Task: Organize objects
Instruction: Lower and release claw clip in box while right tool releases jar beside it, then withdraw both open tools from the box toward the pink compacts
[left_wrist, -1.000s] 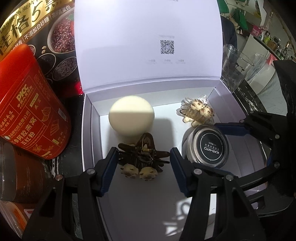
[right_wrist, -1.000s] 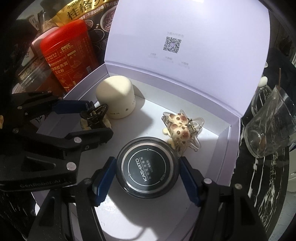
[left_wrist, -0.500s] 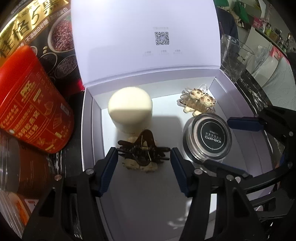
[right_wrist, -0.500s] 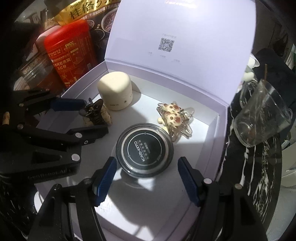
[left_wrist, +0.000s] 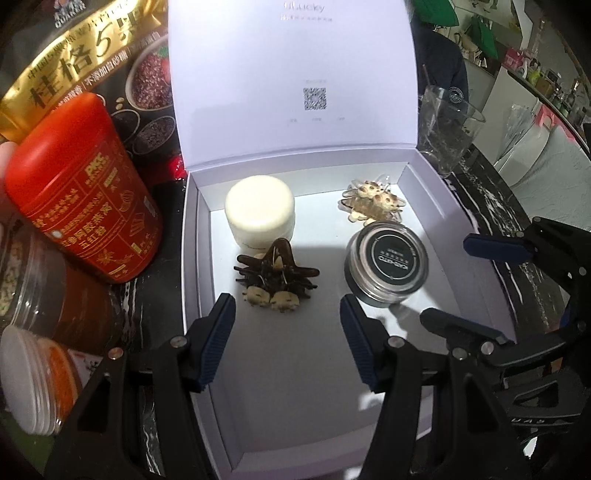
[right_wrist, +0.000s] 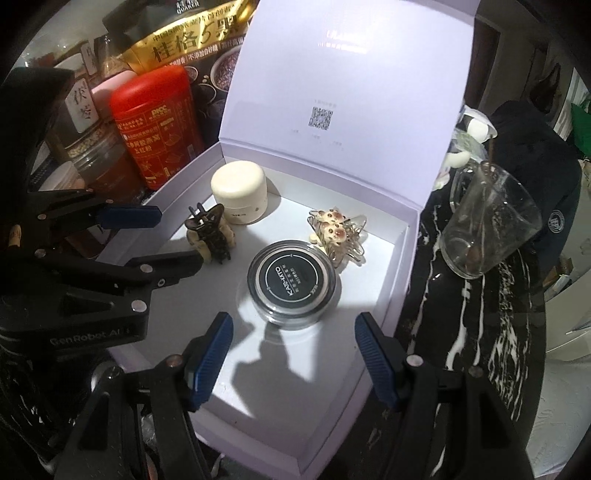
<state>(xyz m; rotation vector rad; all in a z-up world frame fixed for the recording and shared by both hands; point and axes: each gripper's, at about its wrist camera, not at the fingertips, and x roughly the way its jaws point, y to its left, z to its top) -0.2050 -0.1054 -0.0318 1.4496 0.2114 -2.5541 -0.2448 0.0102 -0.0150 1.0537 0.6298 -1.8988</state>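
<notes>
left gripper spread, empty, dark hair claw dead ahead just past the tips, long axis crosswise, near left wall of white box | right gripper spread too, black-lid jar just ahead, mid-floor | cream jar back-left corner, clear clip back-right | front of box floor bare, lid upright behind

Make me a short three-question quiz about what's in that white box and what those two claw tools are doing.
1. True or false: the left gripper is clamped on the dark hair clip.
2. How many items lie inside the white box?
3. Nearest the right gripper: A) cream jar B) black-lidded round tin C) red canister?

Key: 1 false, both grippers are open and empty. 2 four, counting the clear hair clip. 3 B.
</notes>
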